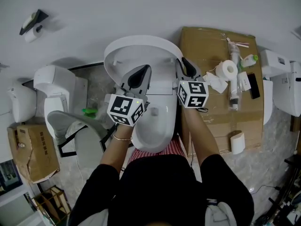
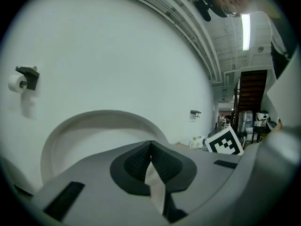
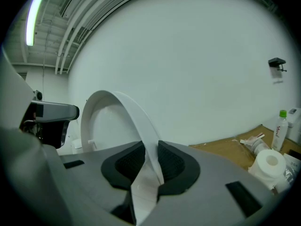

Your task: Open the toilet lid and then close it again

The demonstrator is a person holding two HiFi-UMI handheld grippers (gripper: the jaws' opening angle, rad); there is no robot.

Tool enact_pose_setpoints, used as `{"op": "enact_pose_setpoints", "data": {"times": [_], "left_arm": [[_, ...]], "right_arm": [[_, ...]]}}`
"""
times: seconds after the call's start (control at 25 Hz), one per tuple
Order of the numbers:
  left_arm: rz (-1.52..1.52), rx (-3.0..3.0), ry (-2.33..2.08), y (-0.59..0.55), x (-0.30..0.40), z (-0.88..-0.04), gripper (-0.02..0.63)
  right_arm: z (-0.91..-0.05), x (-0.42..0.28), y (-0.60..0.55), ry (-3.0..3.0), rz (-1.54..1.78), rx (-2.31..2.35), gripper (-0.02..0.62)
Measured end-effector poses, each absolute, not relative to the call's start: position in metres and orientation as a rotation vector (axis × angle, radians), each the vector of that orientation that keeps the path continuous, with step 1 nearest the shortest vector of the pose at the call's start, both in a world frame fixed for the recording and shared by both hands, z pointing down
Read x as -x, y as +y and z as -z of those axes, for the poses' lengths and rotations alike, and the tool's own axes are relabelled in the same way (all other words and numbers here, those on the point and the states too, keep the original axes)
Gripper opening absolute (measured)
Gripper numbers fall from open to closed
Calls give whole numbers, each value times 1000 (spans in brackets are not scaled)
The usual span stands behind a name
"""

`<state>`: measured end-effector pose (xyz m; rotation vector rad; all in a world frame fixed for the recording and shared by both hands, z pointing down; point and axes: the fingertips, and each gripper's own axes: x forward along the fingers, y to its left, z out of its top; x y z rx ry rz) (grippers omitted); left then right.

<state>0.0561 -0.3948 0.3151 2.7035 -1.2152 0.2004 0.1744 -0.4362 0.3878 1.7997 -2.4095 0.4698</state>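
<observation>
Noted toilet lid (image 1: 141, 48) raised and tilted up over the bowl (image 1: 153, 126), near the wall. Found left gripper (image 2: 151, 166) clamped on the lid's left rim, jaws nearly together with only a thin white sliver of rim between them. Found right gripper (image 3: 149, 161) pinching the right rim likewise, with the white edge running up from between its dark pads (image 3: 176, 164) and arching away. Saw both grippers level with each other, one on each side of the lid. Logged cardboard box (image 1: 211, 51) just right of the toilet, paper roll (image 1: 229, 69) on top.
</observation>
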Motion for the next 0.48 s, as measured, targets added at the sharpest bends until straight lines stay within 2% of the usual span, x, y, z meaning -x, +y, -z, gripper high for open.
{"op": "enact_pose_setpoints", "data": {"times": [0.48], "left_arm": [[-200,-2706,-1230,-370,-54,-312,3]], "right_arm": [[-386,-171,-410,-2416,-439,-1785,92]]}}
